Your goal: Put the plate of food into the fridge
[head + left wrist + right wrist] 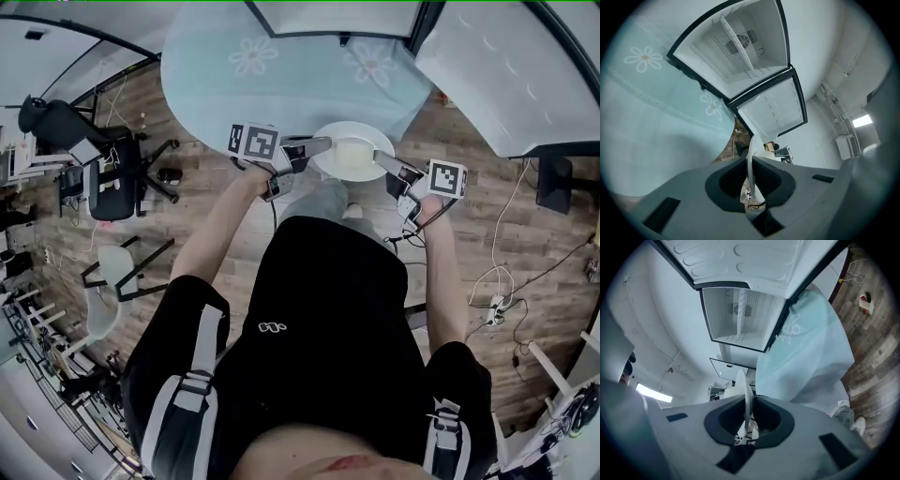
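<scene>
My left tongs [322,146] clench the left rim of the white plate [342,139], and my right tongs [384,161] clench its right rim. The plate, with pale food [352,156] on it, hangs by the near edge of the cloth-covered desk [225,84]. The open fridge [740,51] stands beyond.

The person is wearing a black short-sleeved T-shirt [328,300] carrying a small white logo [272,327] on the chest. On either side of that logo, grey-and-white shoulder straps [192,384] with buckles are running down. Beyond the logo, grey trousers [323,202] are showing. The left tongs [319,144] and right tongs [382,159] are showing grey bodies, each bearing a white cube [255,141] printed with black square markers.
</scene>
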`<action>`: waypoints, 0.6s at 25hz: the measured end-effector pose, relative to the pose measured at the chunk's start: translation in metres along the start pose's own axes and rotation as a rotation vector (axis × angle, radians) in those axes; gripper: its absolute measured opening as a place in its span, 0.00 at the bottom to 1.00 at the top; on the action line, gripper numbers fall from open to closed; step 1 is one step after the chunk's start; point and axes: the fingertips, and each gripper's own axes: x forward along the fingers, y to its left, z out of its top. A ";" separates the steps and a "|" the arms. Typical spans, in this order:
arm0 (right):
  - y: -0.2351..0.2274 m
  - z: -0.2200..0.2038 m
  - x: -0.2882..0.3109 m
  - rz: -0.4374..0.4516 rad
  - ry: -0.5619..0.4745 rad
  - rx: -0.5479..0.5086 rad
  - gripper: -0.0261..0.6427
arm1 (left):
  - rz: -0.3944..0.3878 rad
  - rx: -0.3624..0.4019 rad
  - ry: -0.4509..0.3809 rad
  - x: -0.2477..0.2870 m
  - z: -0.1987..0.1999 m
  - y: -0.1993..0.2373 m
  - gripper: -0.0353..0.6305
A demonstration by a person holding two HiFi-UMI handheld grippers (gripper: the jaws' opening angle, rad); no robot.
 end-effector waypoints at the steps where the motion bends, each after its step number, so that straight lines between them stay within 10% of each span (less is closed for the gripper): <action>1: 0.000 0.006 0.003 0.003 0.002 -0.007 0.09 | 0.001 0.001 -0.004 0.000 0.006 0.002 0.11; 15: -0.009 0.101 0.079 -0.036 -0.011 -0.004 0.09 | 0.052 -0.061 -0.148 -0.019 0.119 0.059 0.11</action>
